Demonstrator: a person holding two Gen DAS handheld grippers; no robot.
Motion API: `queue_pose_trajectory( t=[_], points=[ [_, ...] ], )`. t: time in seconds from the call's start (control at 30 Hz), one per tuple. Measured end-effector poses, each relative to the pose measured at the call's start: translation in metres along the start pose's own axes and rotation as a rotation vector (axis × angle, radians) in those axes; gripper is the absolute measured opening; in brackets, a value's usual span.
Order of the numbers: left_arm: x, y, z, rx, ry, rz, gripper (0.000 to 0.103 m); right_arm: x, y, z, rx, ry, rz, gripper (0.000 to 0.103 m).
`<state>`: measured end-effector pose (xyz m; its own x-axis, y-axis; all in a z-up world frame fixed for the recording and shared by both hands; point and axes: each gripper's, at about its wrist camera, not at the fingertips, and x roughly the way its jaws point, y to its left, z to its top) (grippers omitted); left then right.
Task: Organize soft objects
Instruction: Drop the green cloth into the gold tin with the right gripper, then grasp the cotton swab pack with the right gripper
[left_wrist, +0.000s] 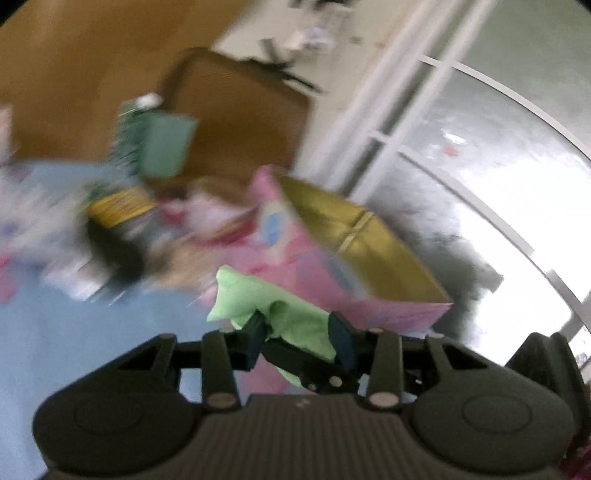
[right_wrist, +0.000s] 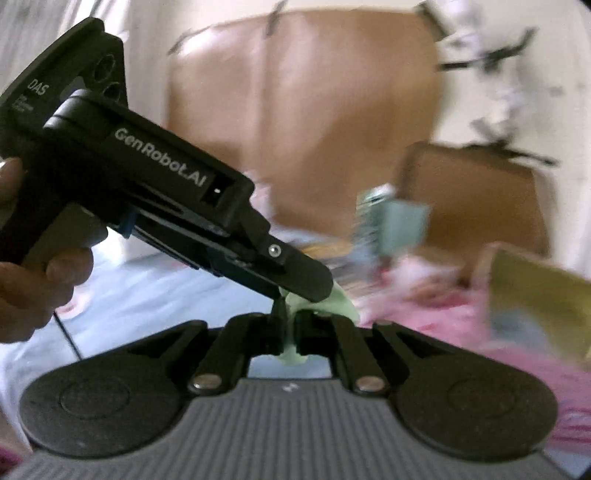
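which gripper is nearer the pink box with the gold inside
Left, narrowly. The left gripper, shut on the green cloth, sits just below the pink box. The right gripper, pinching the same cloth, has it off to its right.

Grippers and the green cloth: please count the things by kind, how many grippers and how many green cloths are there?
Grippers: 2, the left gripper and the right gripper, both shut on the cloth.
Green cloths: 1, the green cloth.
Total: 3

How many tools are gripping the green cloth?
2. The left tool pinches the green cloth from one side; the right tool clamps it from below, directly under the left one.
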<state>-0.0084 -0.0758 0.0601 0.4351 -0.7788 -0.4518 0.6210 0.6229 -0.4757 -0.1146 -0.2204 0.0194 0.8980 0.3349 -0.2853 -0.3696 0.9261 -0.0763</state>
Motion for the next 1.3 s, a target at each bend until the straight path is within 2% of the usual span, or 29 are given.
queue_pose_trajectory(
  t=[0.13, 0.27, 0.37, 0.47, 0.5, 0.53, 0.6, 0.8, 0.87, 0.93, 1.0, 1.07, 1.13, 1.2, 1.3],
  points=[
    [0.050, -0.039, 0.026, 0.091, 0.018, -0.063, 0.037, -0.019, -0.043, 0.004, 0.039, -0.045, -0.155, 0.008],
    [0.103, -0.073, 0.038, 0.148, 0.055, -0.096, 0.039, -0.031, -0.086, -0.003, 0.091, -0.041, -0.283, 0.008],
    [0.142, -0.094, 0.038, 0.178, 0.087, -0.085, 0.047, -0.033, -0.112, -0.011, 0.116, -0.016, -0.364, 0.008],
    [0.162, -0.103, 0.038, 0.181, 0.084, -0.040, 0.064, -0.029, -0.138, -0.019, 0.118, 0.035, -0.442, 0.012],
    [0.165, -0.104, 0.037, 0.181, 0.079, -0.025, 0.066, -0.025, -0.144, -0.021, 0.110, 0.061, -0.465, 0.019],
    [0.167, -0.105, 0.037, 0.183, 0.077, -0.017, 0.066, -0.022, -0.150, -0.023, 0.105, 0.080, -0.494, 0.039],
    [0.164, -0.100, 0.035, 0.191, 0.076, -0.018, 0.067, -0.022, -0.159, -0.024, 0.113, 0.090, -0.527, 0.066],
    [0.117, -0.076, 0.031, 0.184, -0.013, 0.002, 0.072, -0.024, -0.172, -0.022, 0.133, 0.087, -0.589, 0.072],
    [0.094, -0.059, 0.027, 0.166, -0.053, 0.021, 0.072, -0.030, -0.170, -0.020, 0.156, 0.048, -0.610, 0.072],
    [0.069, -0.038, 0.019, 0.142, -0.086, 0.058, 0.072, -0.038, -0.166, -0.013, 0.198, -0.024, -0.578, 0.071],
    [0.043, -0.014, 0.009, 0.110, -0.109, 0.122, 0.072, -0.041, -0.158, -0.006, 0.223, -0.073, -0.510, 0.070],
    [0.019, 0.012, -0.005, 0.074, -0.121, 0.201, 0.072, -0.037, -0.144, 0.004, 0.228, -0.090, -0.408, 0.063],
    [-0.004, 0.037, -0.019, 0.035, -0.120, 0.275, 0.072, -0.025, -0.123, 0.013, 0.218, -0.077, -0.273, 0.057],
    [-0.023, 0.062, -0.033, -0.018, -0.119, 0.343, 0.072, -0.002, -0.098, 0.018, 0.203, -0.028, -0.133, 0.057],
    [-0.045, 0.089, -0.048, -0.087, -0.117, 0.411, 0.071, 0.040, -0.060, 0.018, 0.144, 0.070, -0.024, 0.058]
  ],
)
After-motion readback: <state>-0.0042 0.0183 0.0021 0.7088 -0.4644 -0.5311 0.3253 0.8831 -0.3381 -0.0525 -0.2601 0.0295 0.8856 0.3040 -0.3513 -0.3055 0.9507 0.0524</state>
